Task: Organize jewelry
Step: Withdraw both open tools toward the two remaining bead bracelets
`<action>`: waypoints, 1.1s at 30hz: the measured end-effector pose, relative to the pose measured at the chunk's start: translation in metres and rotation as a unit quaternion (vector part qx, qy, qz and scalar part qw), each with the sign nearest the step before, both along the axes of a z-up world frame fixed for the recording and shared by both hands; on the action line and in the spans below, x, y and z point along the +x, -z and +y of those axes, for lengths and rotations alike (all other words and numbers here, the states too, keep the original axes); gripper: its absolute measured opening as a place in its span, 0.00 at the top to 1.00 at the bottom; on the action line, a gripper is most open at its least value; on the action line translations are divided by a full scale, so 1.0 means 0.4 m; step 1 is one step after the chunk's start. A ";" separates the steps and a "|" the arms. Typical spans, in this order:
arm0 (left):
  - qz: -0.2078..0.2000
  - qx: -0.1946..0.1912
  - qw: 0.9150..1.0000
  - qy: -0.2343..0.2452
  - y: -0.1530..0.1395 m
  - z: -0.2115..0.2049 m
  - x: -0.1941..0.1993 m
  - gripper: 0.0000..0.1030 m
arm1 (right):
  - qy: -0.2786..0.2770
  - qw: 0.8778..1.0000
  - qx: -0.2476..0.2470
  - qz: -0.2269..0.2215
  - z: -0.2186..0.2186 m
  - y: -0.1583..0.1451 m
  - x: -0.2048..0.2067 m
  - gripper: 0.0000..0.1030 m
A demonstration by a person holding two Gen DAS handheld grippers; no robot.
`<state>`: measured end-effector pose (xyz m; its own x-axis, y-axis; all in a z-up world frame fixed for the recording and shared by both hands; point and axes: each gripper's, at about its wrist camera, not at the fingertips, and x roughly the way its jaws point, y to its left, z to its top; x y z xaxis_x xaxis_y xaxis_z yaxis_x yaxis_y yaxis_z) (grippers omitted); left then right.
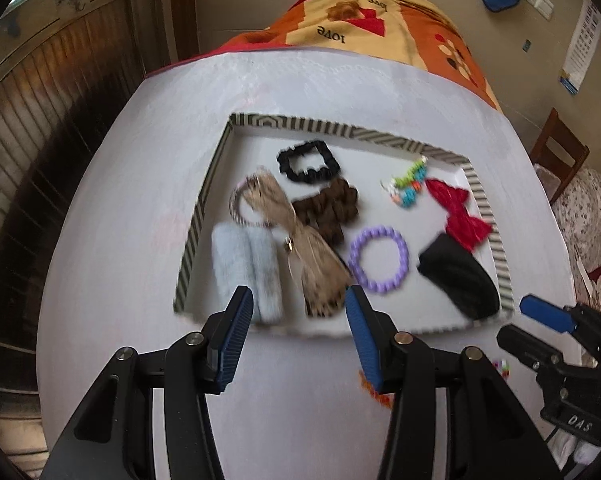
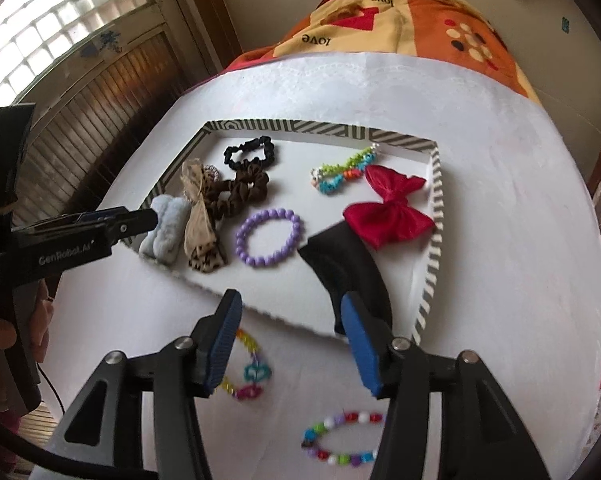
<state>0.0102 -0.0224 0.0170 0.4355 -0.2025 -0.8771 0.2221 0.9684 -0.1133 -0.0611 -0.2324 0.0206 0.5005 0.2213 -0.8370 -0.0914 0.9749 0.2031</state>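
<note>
Above a white-covered counter [image 2: 500, 184] beside a bed's orange quilt [image 2: 420, 12], both the left tongs [image 1: 298, 308] and right tongs [image 2: 290, 314] gape empty, near a striped tray [image 2: 434, 216] whose jewelry includes a purple bead bracelet [image 2: 269, 237] lying flat.

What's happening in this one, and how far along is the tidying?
A person holds a gripper in each hand over a white table. The left gripper and right gripper are both open and empty. The striped tray already holds scrunchies, a purple bead bracelet, a red bow and a black pouch. Two pieces lie on the table outside the tray: a multicoloured bead bracelet and a colourful chain, so the job is unfinished.
</note>
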 end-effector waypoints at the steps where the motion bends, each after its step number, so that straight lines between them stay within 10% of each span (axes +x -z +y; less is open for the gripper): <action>1: 0.000 0.001 1.000 0.000 0.001 0.000 -0.012 0.61 | 0.000 1.000 -0.002 0.001 0.000 -0.001 -0.013 0.46; 33: -0.003 0.044 0.998 0.046 0.012 -0.022 -0.236 0.61 | 0.046 0.999 -0.005 0.008 -0.063 0.016 -0.252 0.45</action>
